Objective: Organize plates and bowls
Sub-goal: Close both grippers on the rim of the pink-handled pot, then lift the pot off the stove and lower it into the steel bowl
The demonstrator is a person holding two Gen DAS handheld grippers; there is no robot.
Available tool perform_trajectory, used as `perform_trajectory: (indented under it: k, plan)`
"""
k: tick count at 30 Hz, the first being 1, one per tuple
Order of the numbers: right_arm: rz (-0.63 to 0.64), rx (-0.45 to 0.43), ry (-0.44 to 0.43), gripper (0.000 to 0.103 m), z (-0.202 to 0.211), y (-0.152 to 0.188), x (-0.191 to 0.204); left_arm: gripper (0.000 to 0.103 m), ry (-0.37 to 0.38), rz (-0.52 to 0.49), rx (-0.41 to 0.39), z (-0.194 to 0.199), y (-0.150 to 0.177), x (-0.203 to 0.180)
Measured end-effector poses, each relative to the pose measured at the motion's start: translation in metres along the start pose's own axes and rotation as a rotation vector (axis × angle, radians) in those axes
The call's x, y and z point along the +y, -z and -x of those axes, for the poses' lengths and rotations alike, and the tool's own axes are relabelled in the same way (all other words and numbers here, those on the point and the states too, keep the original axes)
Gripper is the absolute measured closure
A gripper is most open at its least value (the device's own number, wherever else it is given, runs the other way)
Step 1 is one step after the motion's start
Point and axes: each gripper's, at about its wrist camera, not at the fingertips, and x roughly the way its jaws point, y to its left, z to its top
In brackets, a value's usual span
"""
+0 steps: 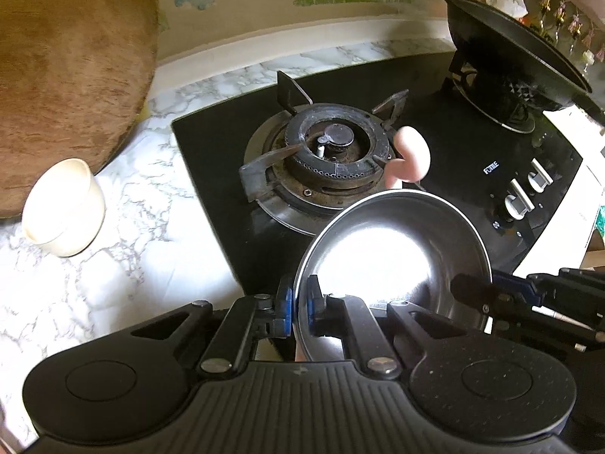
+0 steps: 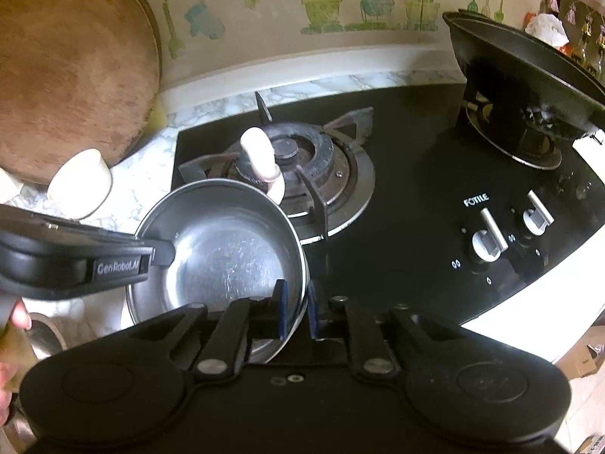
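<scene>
- The steel bowl (image 1: 393, 253) (image 2: 223, 253) is tilted above the front edge of the black stove (image 1: 435, 143) (image 2: 416, 174), beside the marble surface (image 1: 124, 204) (image 2: 147, 174).
- The left gripper (image 1: 299, 308) has its fingers clamped on the bowl's rim, one blue pad inside and one outside.
- The right gripper (image 2: 297, 310) has its fingers clamped on the opposite rim (pads either side of the wall).
- A burner (image 1: 332, 147) (image 2: 291, 155) sits just behind the bowl.
- A cream cup (image 1: 62, 208) (image 2: 81, 181) stands on the surface, near a round wooden board (image 1: 72, 72) (image 2: 72, 72) leaning on the wall.
- A black wok (image 1: 514, 56) (image 2: 525, 83) rests on the far burner.
- Two knobs (image 1: 525, 193) (image 2: 510, 230) line the stove's front.
</scene>
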Motion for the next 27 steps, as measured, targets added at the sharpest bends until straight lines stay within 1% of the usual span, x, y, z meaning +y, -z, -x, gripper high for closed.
perform_trajectory:
  k: [6,13,20,27]
  plan:
    - [0.021,-0.037,-0.032,0.091,0.021,-0.006,0.008,0.096,0.004,0.034,-0.011,0.030,0.011,0.012]
    - [0.067,-0.080,-0.078,0.091,0.044,-0.008,0.031,0.096,-0.021,0.070,-0.042,0.067,0.029,0.030]
    - [0.104,-0.088,-0.149,0.092,0.057,-0.010,0.059,0.096,-0.042,0.129,-0.062,0.101,0.048,0.062]
    - [0.172,-0.073,-0.231,0.092,0.067,-0.008,0.097,0.096,-0.081,0.190,-0.054,0.128,0.077,0.096]
